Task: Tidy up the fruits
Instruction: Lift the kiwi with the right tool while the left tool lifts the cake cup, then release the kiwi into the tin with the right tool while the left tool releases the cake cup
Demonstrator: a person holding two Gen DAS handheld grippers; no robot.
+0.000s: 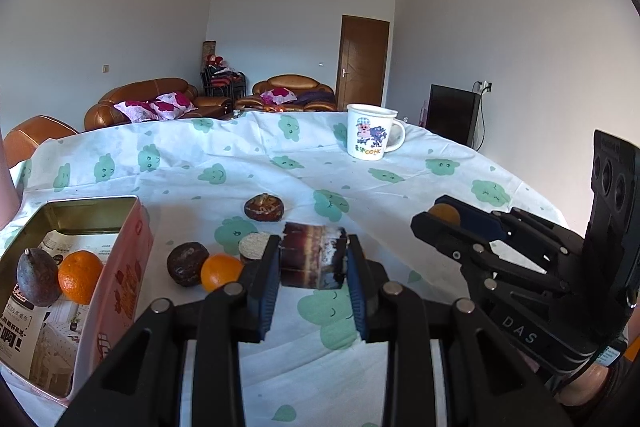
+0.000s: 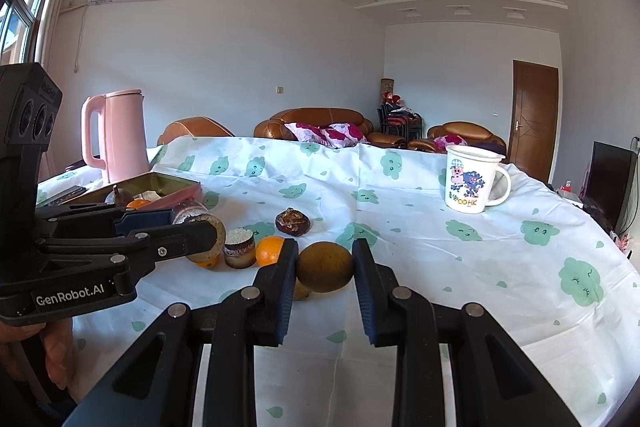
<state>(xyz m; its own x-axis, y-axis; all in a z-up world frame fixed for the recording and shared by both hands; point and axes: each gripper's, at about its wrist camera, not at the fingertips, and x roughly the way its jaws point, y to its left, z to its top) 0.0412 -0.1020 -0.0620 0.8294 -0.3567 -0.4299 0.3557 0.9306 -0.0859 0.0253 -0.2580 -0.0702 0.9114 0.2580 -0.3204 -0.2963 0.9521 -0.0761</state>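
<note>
My left gripper [image 1: 313, 255] is shut on a dark layered cake-like cylinder [image 1: 312, 254], held above the cloth. My right gripper [image 2: 325, 265] is shut on a brownish-yellow round fruit [image 2: 325, 267]; it also shows in the left wrist view [image 1: 445, 214]. An open pink tin [image 1: 120, 227] at the left holds a dark pear-shaped fruit [image 1: 37, 282] and an orange [image 1: 80, 275]. On the cloth lie an orange [image 1: 220, 271], a dark round fruit [image 1: 187, 263], a second layered cylinder [image 1: 254, 245] and a dark dried fruit [image 1: 264, 207].
A white cartoon mug [image 1: 372, 137] stands at the back right of the table. A pink kettle [image 2: 116, 135] stands behind the tin at the left. The table has a white cloth [image 2: 400, 195] with green prints. Sofas and a door are beyond.
</note>
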